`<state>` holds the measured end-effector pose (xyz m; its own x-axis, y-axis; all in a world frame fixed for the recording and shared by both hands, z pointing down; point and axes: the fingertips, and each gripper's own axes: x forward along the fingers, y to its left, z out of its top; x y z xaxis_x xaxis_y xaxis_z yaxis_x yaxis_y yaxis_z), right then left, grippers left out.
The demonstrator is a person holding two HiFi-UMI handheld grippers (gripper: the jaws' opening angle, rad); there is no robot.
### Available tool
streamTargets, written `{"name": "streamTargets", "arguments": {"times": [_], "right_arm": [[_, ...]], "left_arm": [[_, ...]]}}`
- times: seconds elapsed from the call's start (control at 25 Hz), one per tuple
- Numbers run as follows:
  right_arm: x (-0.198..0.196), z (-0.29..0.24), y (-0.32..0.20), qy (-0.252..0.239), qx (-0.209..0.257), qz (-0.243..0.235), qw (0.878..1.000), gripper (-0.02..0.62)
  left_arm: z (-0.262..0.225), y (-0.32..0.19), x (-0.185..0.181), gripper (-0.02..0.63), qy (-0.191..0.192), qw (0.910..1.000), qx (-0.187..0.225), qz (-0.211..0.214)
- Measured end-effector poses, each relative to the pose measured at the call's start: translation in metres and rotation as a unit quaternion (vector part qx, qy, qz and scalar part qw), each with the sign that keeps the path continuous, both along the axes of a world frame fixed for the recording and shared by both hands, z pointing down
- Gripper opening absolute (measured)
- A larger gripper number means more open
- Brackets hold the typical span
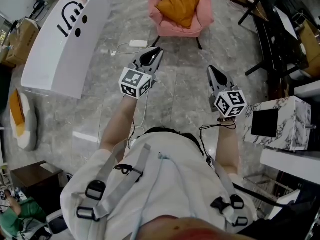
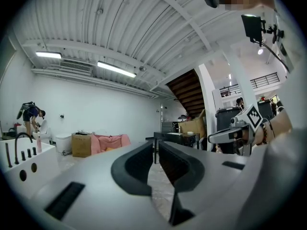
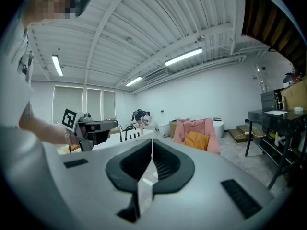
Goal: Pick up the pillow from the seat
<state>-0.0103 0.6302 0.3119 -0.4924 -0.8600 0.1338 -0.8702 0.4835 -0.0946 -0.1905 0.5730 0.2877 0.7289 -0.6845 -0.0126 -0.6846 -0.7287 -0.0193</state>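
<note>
Sitting on the pink armchair (image 1: 175, 30) at the top of the head view, the orange pillow (image 1: 179, 4) leans against the chair's back. Its upper corner and the top of the chair are cut off by the frame edge. The left gripper (image 1: 154, 52) and the right gripper (image 1: 214, 71) are held side by side over the grey stone floor (image 1: 180, 81). Both point toward the chair and are well apart from it. Each has its jaws together with nothing between them: the left shows only a thin slit, the right none.

In the left gripper view the chair is small and far off beside a cardboard box (image 2: 81, 145), and the pillow can barely be made out there. The right gripper view shows it plainly on the seat. The person's hands are mostly hidden under the marker cubes, with only the forearms clear. A black table (image 1: 270, 24) at the right runs partly out of frame.
</note>
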Motion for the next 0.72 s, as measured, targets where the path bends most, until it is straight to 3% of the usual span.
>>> {"name": "streamTargets", "arguments": {"times": [0.08,0.48,0.56,0.6,0.72], "right_arm": [[-0.004,0.002,0.000,0.000,-0.002,0.000,1.000,0.017],[-0.011,0.009,-0.017,-0.007,-0.010,-0.016,1.000,0.019],[-0.010,0.012,-0.027,-0.008,-0.012,-0.020,1.000,0.046],[-0.010,0.014,-0.032,-0.009,-0.014,-0.022,1.000,0.090],[-0.010,0.020,-0.051,-0.013,-0.019,-0.030,0.999,0.098]], "left_arm": [[0.001,0.000,-0.002,0.055,-0.003,1.0000,-0.002,0.002],[0.009,-0.010,-0.003,0.074,-0.010,0.9998,-0.016,-0.001],[0.012,-0.014,0.001,0.077,-0.014,0.9997,-0.018,0.000],[0.014,-0.017,0.003,0.078,-0.018,0.9996,-0.020,0.001],[0.019,-0.031,0.008,0.083,-0.028,0.9993,-0.025,0.002]]}}
